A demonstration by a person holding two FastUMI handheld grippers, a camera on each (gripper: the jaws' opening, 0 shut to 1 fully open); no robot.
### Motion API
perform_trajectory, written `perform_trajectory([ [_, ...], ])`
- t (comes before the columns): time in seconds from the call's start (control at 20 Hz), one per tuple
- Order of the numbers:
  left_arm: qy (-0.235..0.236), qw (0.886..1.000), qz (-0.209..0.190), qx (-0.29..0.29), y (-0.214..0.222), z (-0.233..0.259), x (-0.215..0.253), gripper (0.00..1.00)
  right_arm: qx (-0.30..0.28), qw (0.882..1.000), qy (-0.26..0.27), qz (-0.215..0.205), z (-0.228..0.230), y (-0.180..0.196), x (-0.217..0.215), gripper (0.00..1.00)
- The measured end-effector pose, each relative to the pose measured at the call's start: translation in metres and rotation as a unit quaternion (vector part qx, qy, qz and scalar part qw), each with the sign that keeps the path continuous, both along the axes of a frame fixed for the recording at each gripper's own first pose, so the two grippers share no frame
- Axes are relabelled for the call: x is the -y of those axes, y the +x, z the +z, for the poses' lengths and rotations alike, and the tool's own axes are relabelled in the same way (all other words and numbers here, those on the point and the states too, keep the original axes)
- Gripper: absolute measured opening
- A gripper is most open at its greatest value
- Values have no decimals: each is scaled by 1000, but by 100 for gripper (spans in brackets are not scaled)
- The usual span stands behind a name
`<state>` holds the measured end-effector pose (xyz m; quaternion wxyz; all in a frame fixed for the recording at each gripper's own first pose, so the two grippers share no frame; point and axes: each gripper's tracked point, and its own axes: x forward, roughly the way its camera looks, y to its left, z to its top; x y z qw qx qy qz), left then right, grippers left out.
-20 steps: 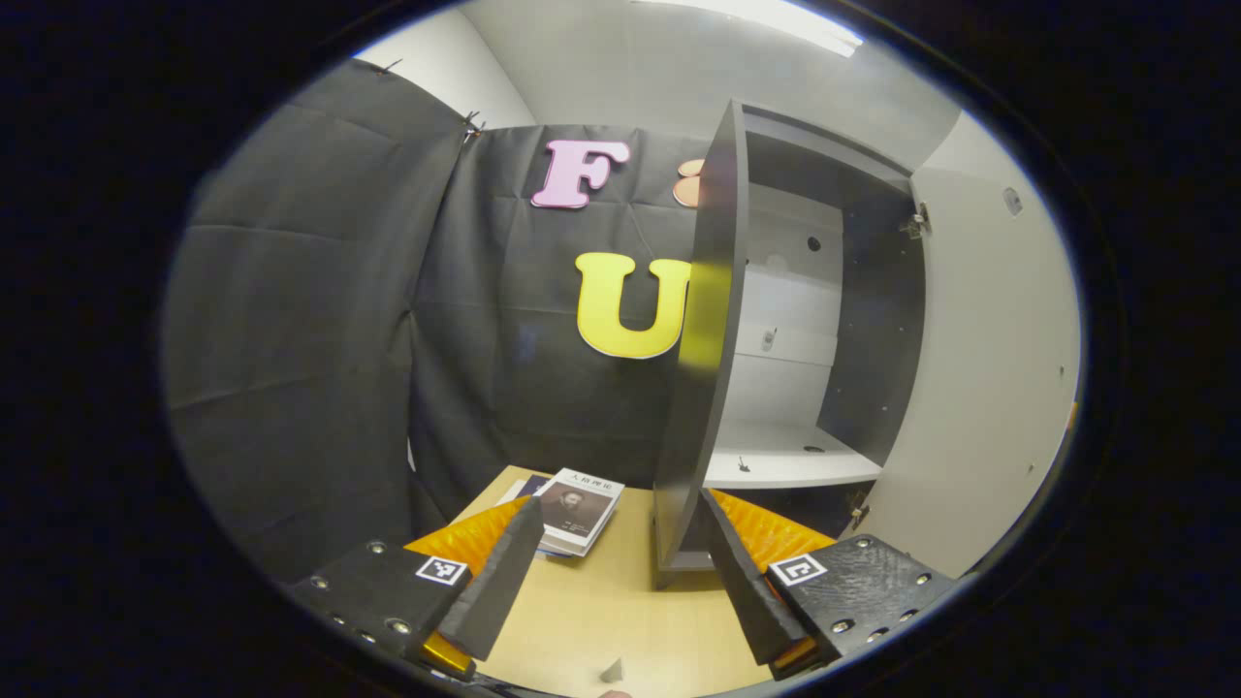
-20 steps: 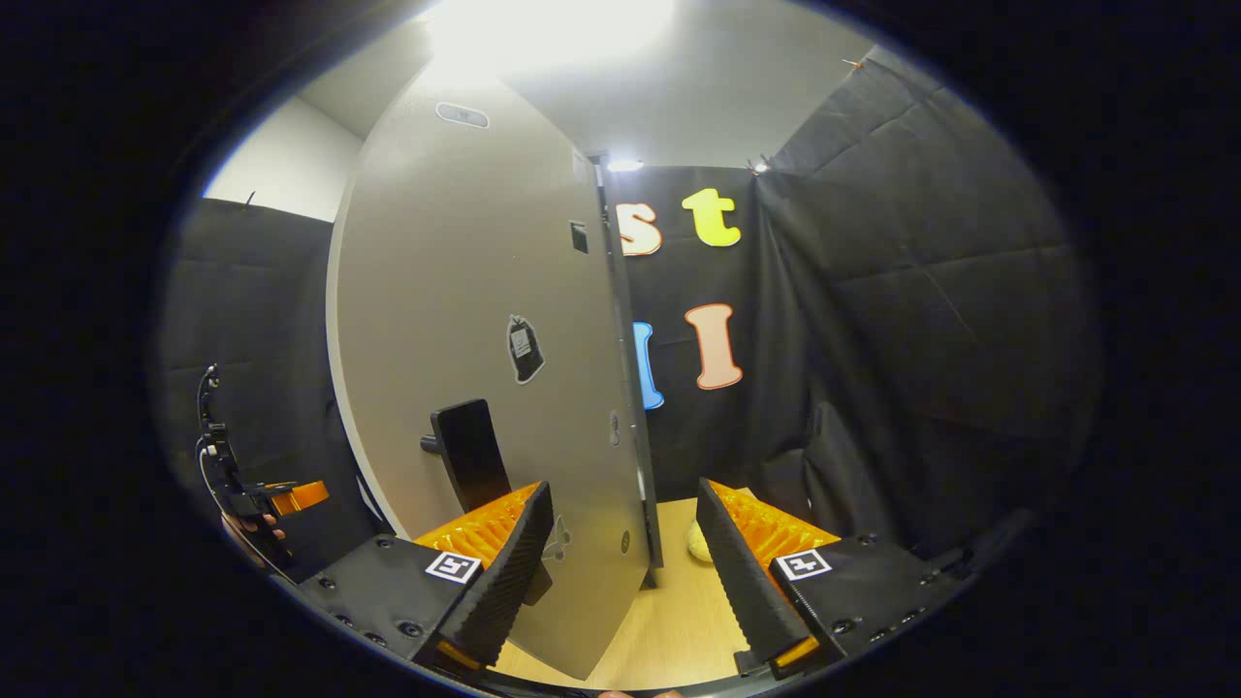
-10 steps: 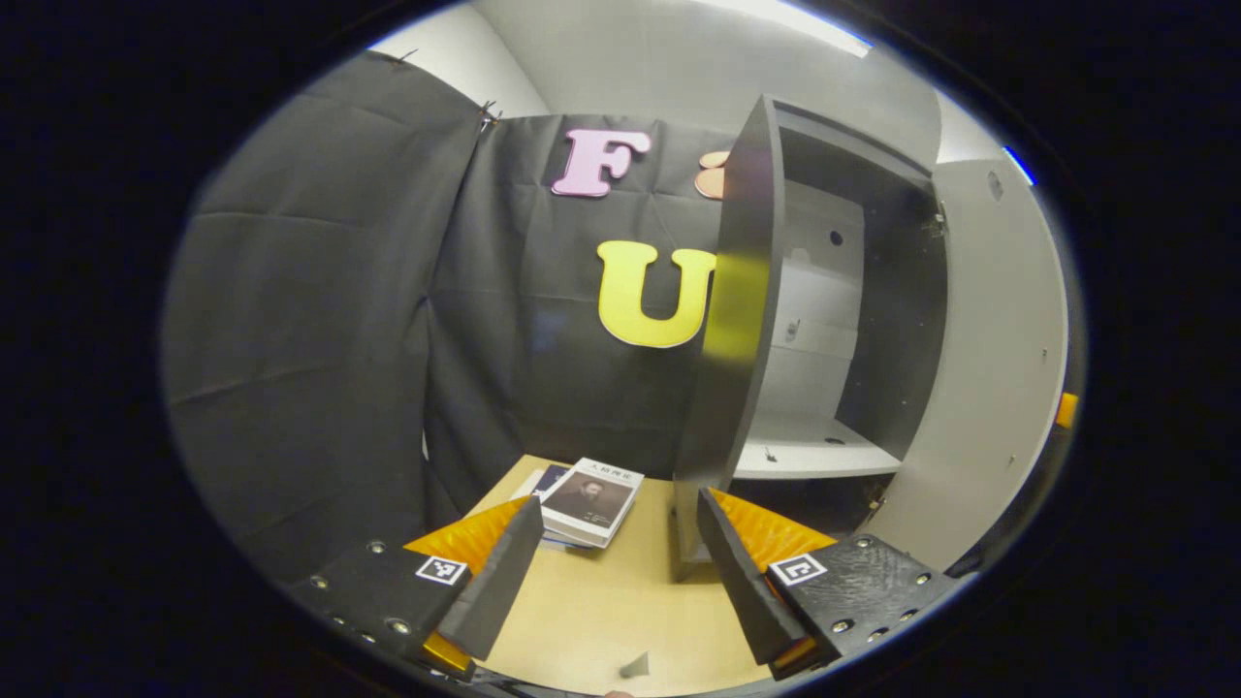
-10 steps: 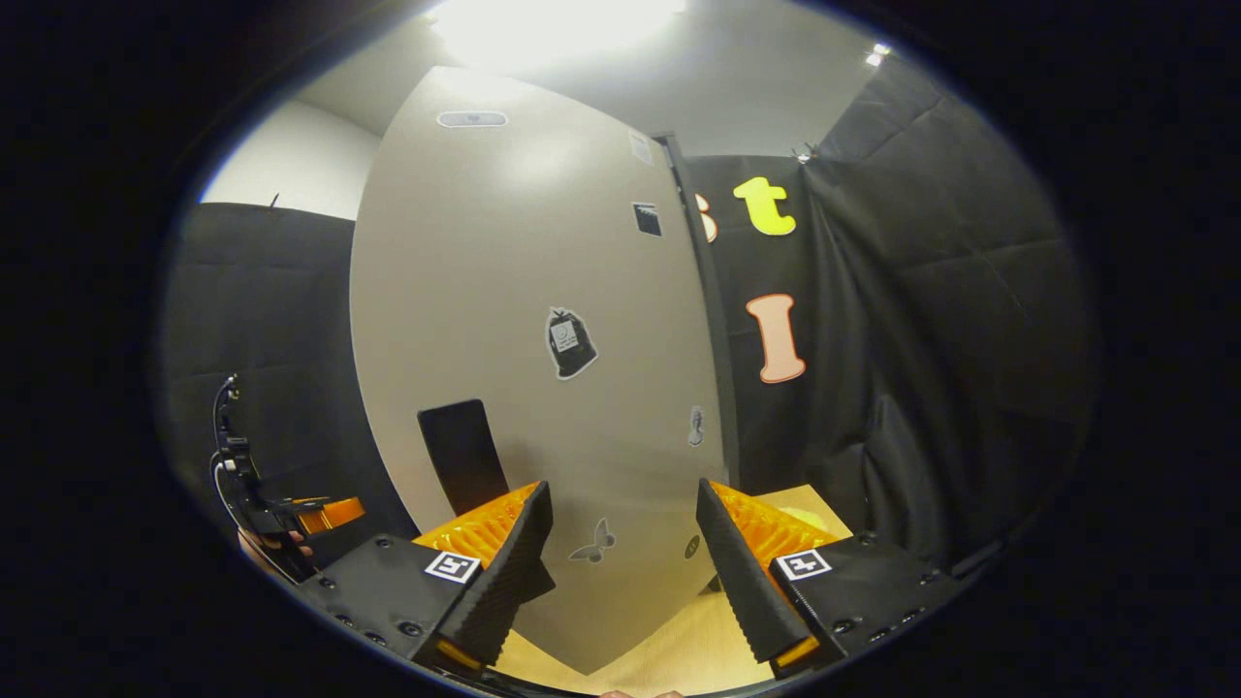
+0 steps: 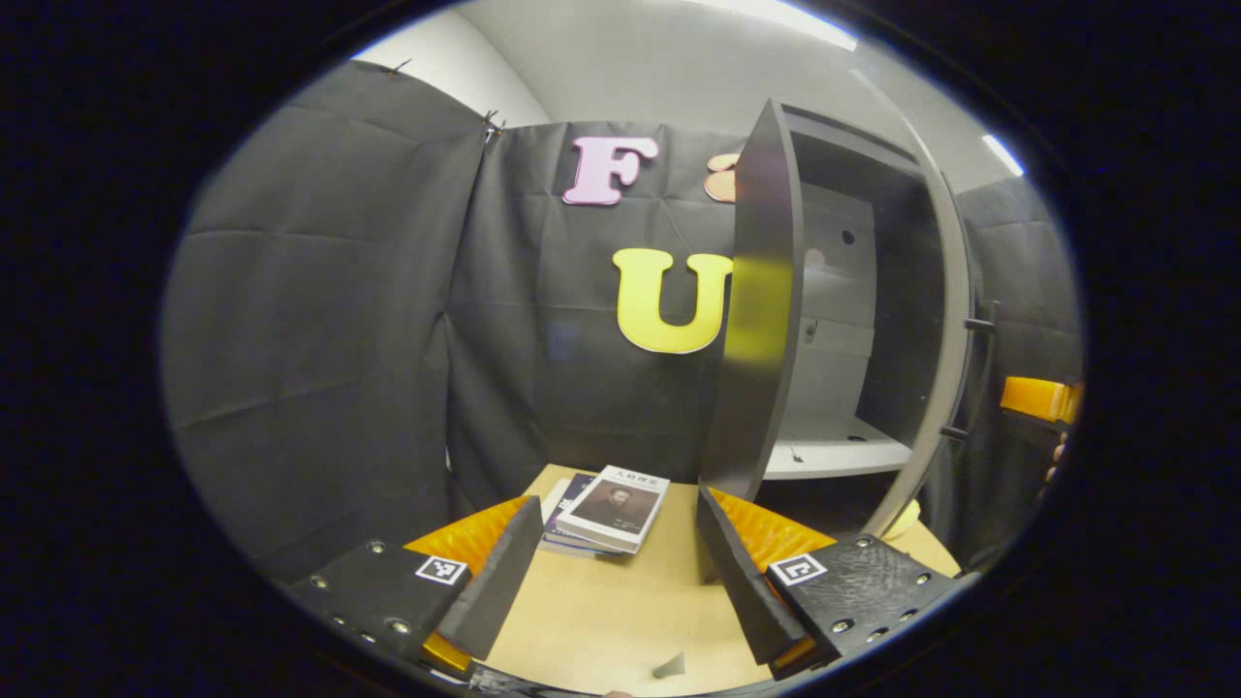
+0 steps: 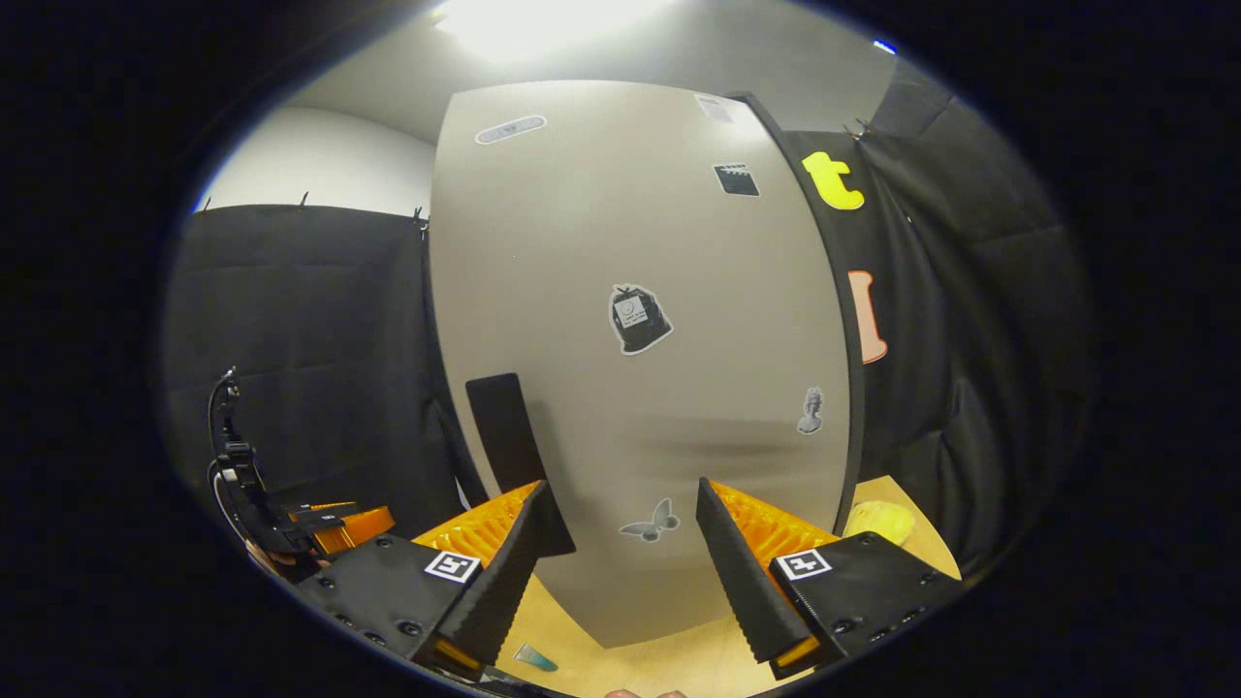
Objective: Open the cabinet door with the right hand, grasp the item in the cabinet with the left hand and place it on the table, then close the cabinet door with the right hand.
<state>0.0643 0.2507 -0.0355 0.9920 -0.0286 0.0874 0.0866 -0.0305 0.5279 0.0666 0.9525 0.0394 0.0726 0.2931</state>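
Note:
The grey cabinet (image 5: 766, 310) stands on the table's right side, its white shelf (image 5: 824, 456) bare. Its pale door (image 5: 950, 330) is swung most of the way toward shut, black handle (image 5: 977, 368) on the outside. A stack of books (image 5: 609, 509) lies on the wooden table (image 5: 601, 611) left of the cabinet. My left gripper (image 5: 616, 502) hangs open over the table, short of the books, holding nothing. My right gripper (image 6: 620, 485) is open, close to the door's sticker-covered face (image 6: 640, 291), right of the handle (image 6: 504, 427). I cannot tell whether it touches the door.
A yellowish object (image 6: 877, 523) lies on the table by the door's far edge. A small grey scrap (image 5: 669, 666) sits near the table's front. The other gripper (image 6: 291, 523) and the hand holding it show at lower left. Black cloth walls enclose the booth.
The door has swung steadily toward shut, with my right gripper following its face. The left gripper stayed open over the table and drew back slightly from the cabinet.

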Motion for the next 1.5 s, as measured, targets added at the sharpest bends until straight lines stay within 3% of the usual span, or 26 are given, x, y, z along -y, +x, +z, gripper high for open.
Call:
perform_trajectory([
  [0.35,-2,1000,-10,11,-5,8,28,96,-7,999,-11,-29,-5,14,31,95],
  [0.8,-13,999,-26,44,4,44,95,97,23,993,-18,-113,8,25,176,95],
  [1.0,-14,998,-30,50,5,64,121,96,14,993,-5,-116,15,39,222,95],
  [1.15,-49,996,-27,71,-1,82,142,97,26,992,-20,-124,24,52,254,96],
  [1.35,-97,991,-23,91,-22,84,179,96,41,991,-29,-123,29,57,275,92],
  [1.4,-102,990,-24,89,-28,79,190,96,41,991,-31,-120,26,56,278,100],
  [1.5,-87,993,-17,79,-40,73,200,96,38,992,-35,-112,21,54,281,96],
])
